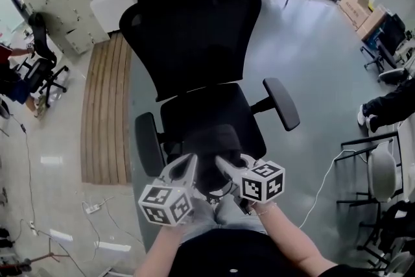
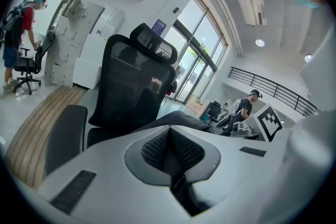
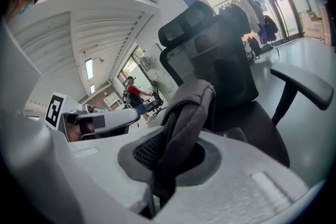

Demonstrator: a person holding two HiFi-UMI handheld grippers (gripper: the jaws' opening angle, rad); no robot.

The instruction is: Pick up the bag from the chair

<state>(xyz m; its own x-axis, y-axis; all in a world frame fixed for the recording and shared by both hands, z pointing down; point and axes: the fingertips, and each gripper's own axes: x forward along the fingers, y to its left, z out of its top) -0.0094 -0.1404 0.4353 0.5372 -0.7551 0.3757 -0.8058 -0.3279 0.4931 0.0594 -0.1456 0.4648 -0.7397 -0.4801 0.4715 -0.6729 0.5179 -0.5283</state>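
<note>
Bag (image 1: 211, 143), dark soft fabric w/ a rounded top, sits over the front part of the black chair (image 1: 194, 23) seat in head view, between both tools. Left gripper (image 1: 188, 162) and right gripper (image 1: 225, 165), pale grey plastic w/ marker cubes, pinch it from either side.

Left gripper view: left gripper (image 2: 170, 152) has its ribbed black pads closed tight on a thin dark fold of the bag (image 2: 178, 119); mesh chair back (image 2: 134, 81) stands behind.

Right gripper view: right gripper (image 3: 173, 157) is clamped on a thick padded grey strap (image 3: 191, 107) w/ stitched edge, arching up out of the jaws. Chair (image 3: 226, 60) and its flat armrest (image 3: 302, 81) are beyond.
</note>
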